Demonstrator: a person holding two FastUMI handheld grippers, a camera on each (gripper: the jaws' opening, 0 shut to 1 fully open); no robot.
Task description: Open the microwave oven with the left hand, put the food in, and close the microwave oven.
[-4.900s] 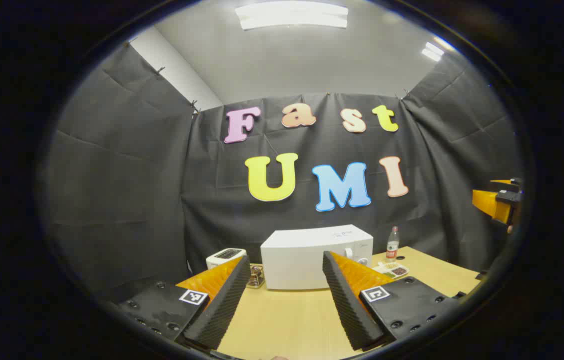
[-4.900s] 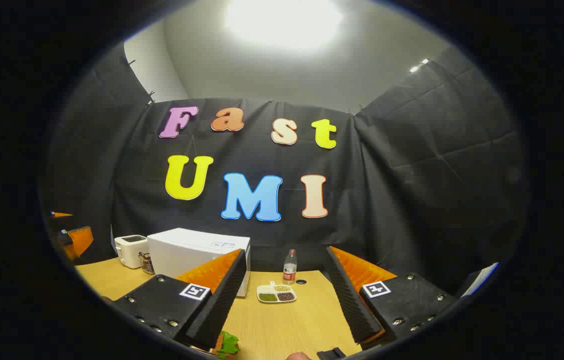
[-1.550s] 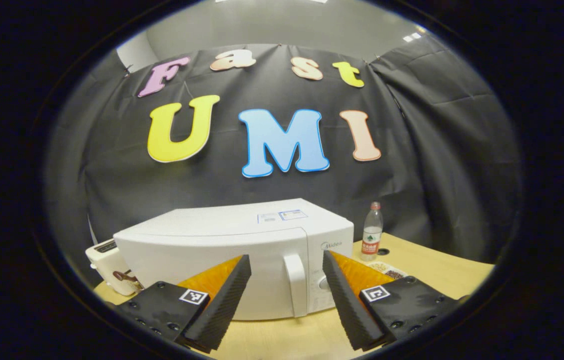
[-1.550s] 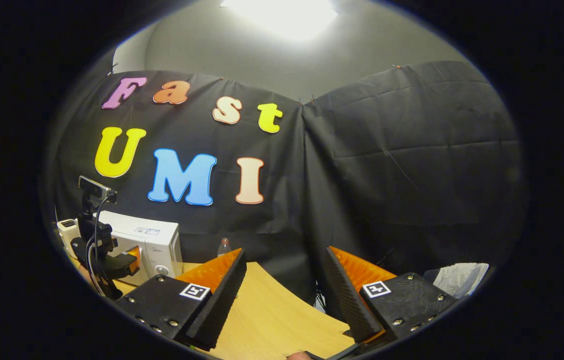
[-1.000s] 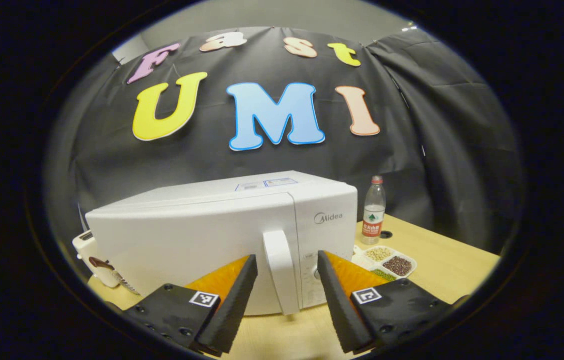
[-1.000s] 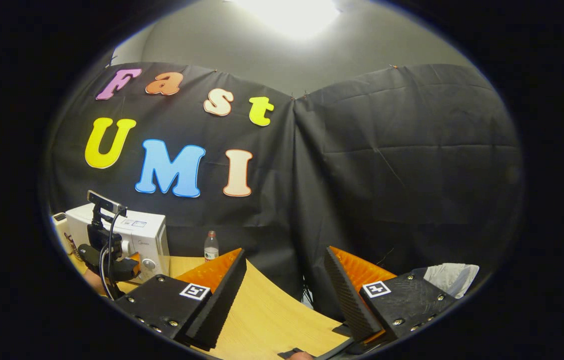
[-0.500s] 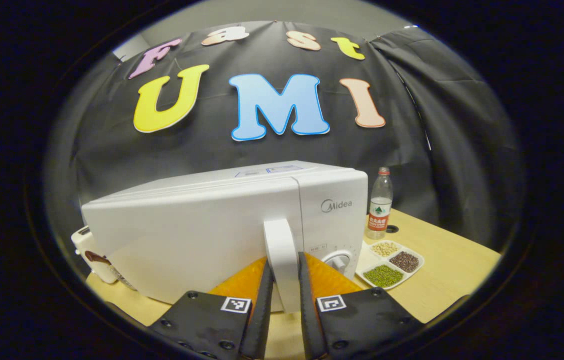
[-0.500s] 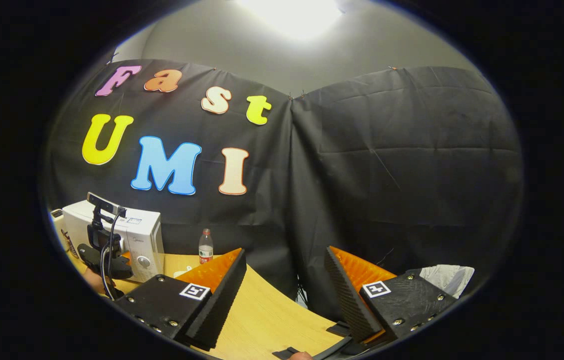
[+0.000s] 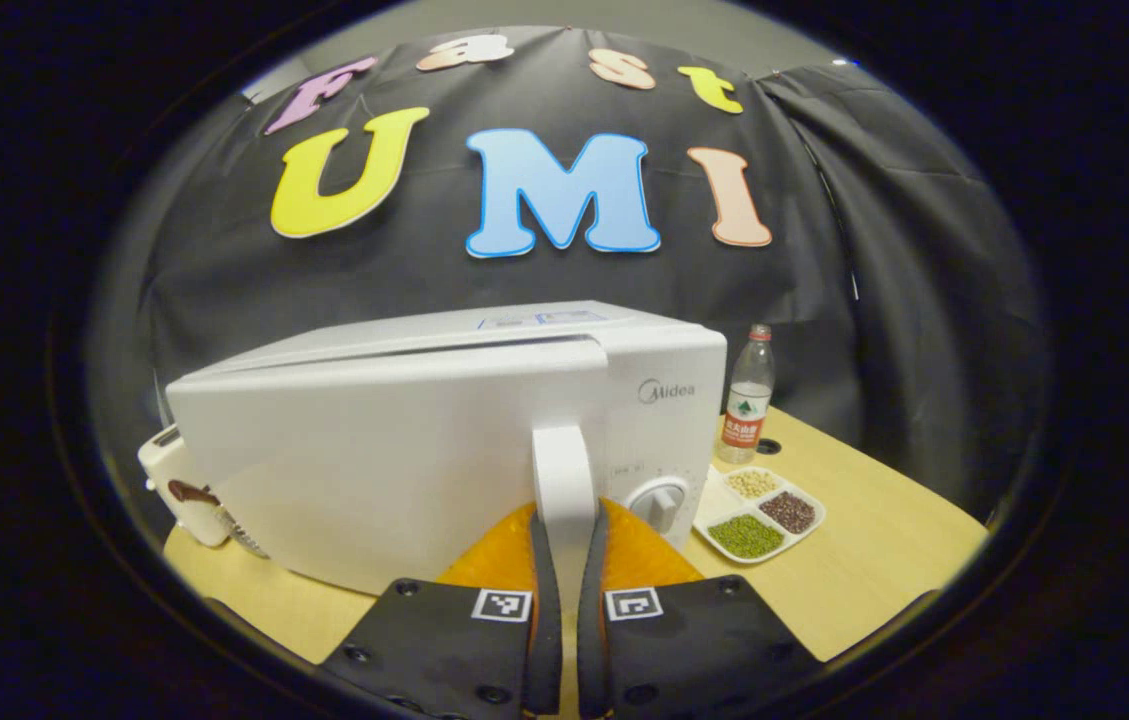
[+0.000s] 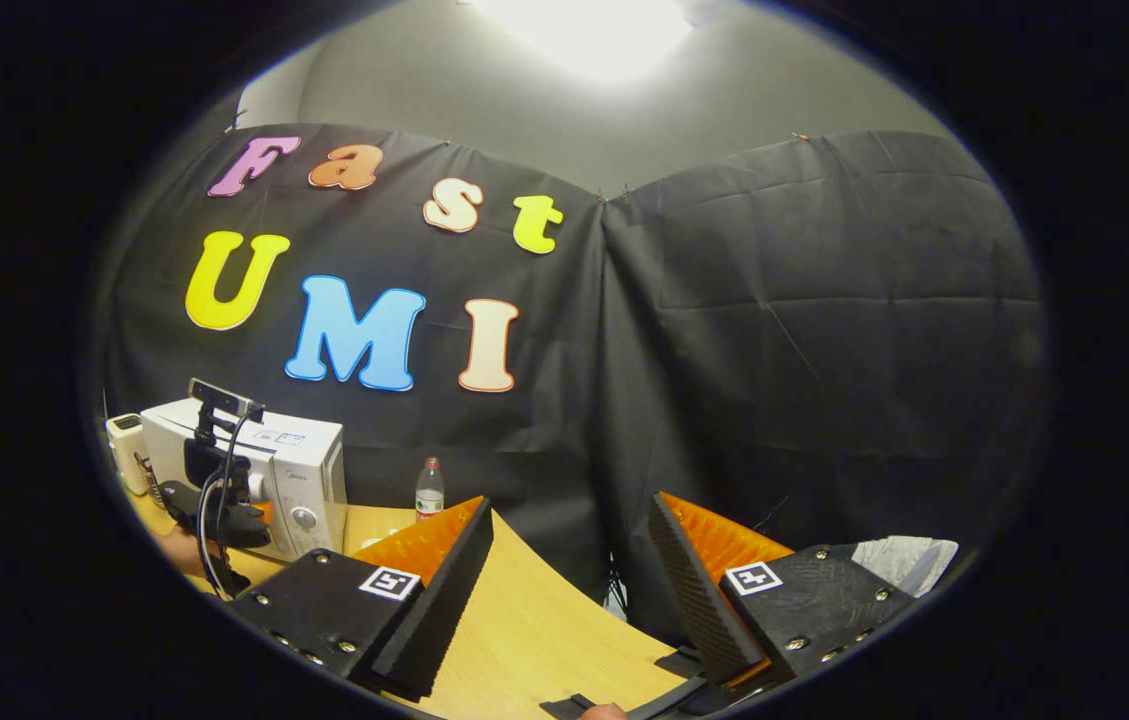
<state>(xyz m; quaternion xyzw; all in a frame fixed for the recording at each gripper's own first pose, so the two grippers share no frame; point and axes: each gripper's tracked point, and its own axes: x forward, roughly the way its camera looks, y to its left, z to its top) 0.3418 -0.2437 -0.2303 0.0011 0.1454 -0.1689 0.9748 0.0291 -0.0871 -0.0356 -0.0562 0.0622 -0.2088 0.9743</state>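
In the left gripper view, a cream toaster (image 9: 167, 478) peeks out at the far left from behind the white box-shaped microwave oven (image 9: 404, 440), which stands on the light wooden table (image 9: 874, 560). The oven's door (image 9: 364, 470) stands slightly ajar: a thin gap runs along its top edge. The left gripper (image 9: 564, 560) is clenched on the white vertical door handle (image 9: 564, 490), one finger pressed on each side of it. Right of the handle is the control panel with a round white dial (image 9: 659, 500) and the brand "Midea" printed near the top. Further right, a white three-compartment dish (image 9: 759, 515) lies on the table, holding green, pale and dark red beans, one kind to a compartment. Behind it stands a clear plastic bottle with a red cap (image 9: 746, 395); its label is too small to read.

The right gripper view looks from off to the side. At the far left it shows the microwave oven (image 10: 309, 475) small, with the left gripper (image 10: 224, 515) in front of it, carrying a black camera mount and cable, and part of a hand (image 10: 182, 550) beneath. The bottle (image 10: 429, 490) stands right of the oven. The right gripper (image 10: 569, 580) is released, its fingers wide apart and holding nothing, above the curved table edge (image 10: 544, 630). At the right lies crumpled white material (image 10: 909, 555) that I cannot identify.
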